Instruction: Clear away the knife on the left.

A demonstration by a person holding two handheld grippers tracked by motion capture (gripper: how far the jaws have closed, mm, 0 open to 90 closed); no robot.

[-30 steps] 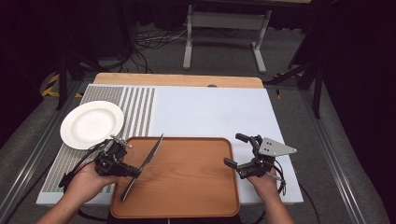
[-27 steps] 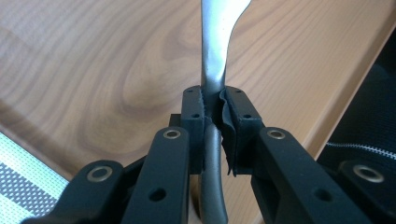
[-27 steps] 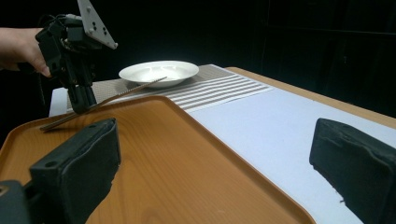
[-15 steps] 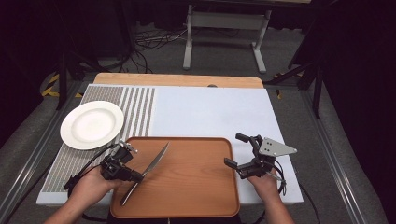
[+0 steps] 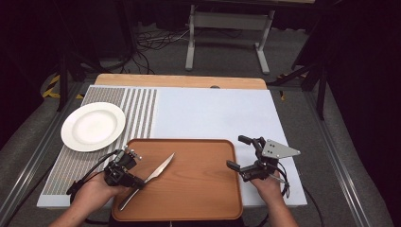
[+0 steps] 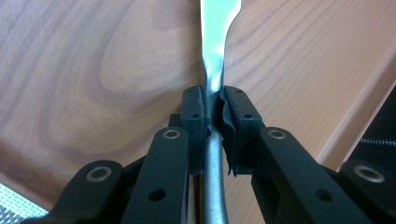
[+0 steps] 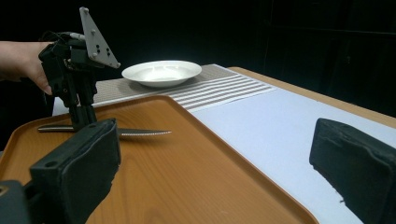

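There, knife (image 5: 152, 176) in left claw (image 5: 138, 182).

Knife (image 6: 215, 51): polished metal, glossy, serrated edge. Tray (image 5: 198, 189): wood-grain, smooth, slight sheen. Plate (image 5: 93, 126): white glazed ceramic, glossy. Left tongs (image 6: 214, 122): matt black plastic, rubbery pads. Worktop (image 5: 213, 113): matt pale sheet, woven-looking striped part at left.

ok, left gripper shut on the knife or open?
Shut on it: the left gripper has both pads pressed against the knife at its neck, over the tray.
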